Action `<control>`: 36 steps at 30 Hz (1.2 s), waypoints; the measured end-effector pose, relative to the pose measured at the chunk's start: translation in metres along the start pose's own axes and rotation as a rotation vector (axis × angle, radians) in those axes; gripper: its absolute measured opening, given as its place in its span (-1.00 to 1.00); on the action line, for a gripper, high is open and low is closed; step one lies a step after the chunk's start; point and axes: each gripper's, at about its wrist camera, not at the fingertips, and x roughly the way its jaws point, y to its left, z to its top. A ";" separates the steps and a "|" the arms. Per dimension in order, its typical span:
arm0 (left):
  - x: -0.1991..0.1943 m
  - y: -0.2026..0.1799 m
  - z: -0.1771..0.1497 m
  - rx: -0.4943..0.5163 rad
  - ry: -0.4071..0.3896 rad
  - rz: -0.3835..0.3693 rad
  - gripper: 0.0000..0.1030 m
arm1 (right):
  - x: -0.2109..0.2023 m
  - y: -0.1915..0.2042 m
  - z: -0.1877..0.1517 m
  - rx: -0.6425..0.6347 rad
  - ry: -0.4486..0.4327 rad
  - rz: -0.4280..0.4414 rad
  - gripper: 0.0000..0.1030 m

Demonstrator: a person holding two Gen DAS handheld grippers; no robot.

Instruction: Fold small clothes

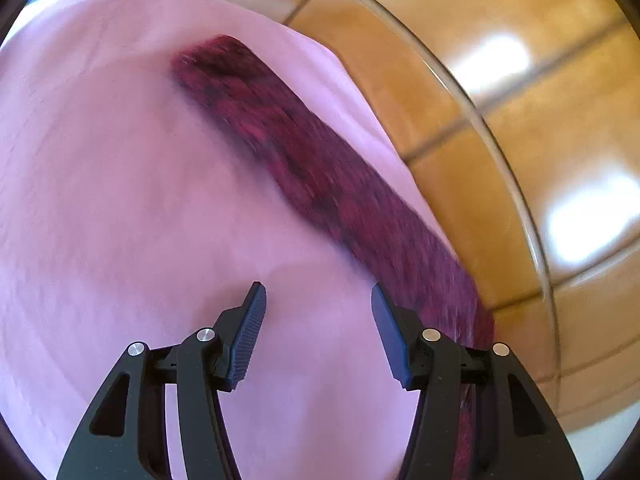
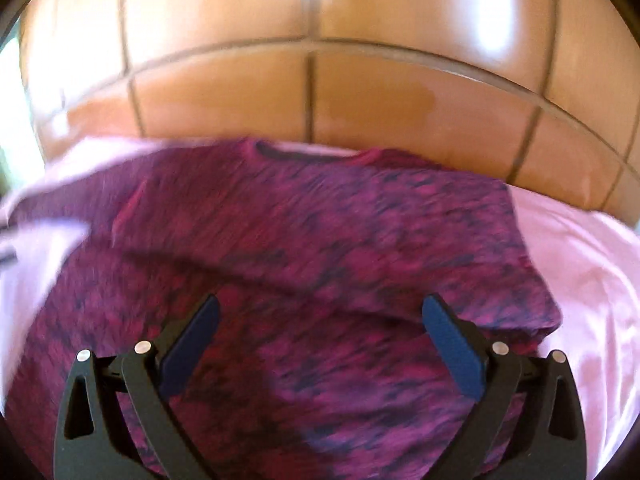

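Magenta-and-dark mottled shirt (image 2: 312, 264) spread flat on pink cloth (image 1: 140, 160) covering glass-rimmed counter (image 1: 516, 184), neckline toward far edge. Left tool (image 1: 318, 332) jaws apart, holding nothing, over bare pink cloth, shirt's edge just beside its right finger. Right tool (image 2: 320, 344) jaws wide apart, empty, above shirt body. Orange tiled floor (image 2: 320, 80) beyond counter edge. Right view blurred.
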 end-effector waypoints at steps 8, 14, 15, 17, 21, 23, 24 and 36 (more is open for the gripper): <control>0.019 0.027 0.058 -0.158 -0.012 0.004 0.04 | 0.024 0.003 -0.007 -0.019 0.091 0.014 0.97; 0.038 0.029 0.087 -0.195 -0.024 0.022 -0.26 | 0.027 0.006 -0.007 -0.021 0.097 0.012 0.97; 0.040 0.030 0.090 -0.192 -0.020 0.032 -0.35 | 0.027 0.005 -0.006 -0.024 0.097 0.008 0.97; 0.046 0.028 0.094 -0.183 -0.020 0.057 -0.68 | 0.025 0.007 -0.006 -0.024 0.093 0.007 0.97; 0.036 -0.001 0.094 -0.063 -0.065 0.050 -0.74 | 0.026 0.010 -0.007 -0.026 0.090 0.003 0.97; 0.022 -0.029 0.083 0.045 -0.083 0.026 -0.74 | 0.025 0.009 -0.008 -0.026 0.089 0.001 0.97; 0.018 -0.043 0.077 0.093 -0.091 0.007 -0.75 | 0.026 0.009 -0.008 -0.027 0.088 0.002 0.97; 0.025 -0.192 -0.069 0.580 0.032 -0.156 -0.74 | 0.024 0.004 -0.006 -0.018 0.082 0.016 0.97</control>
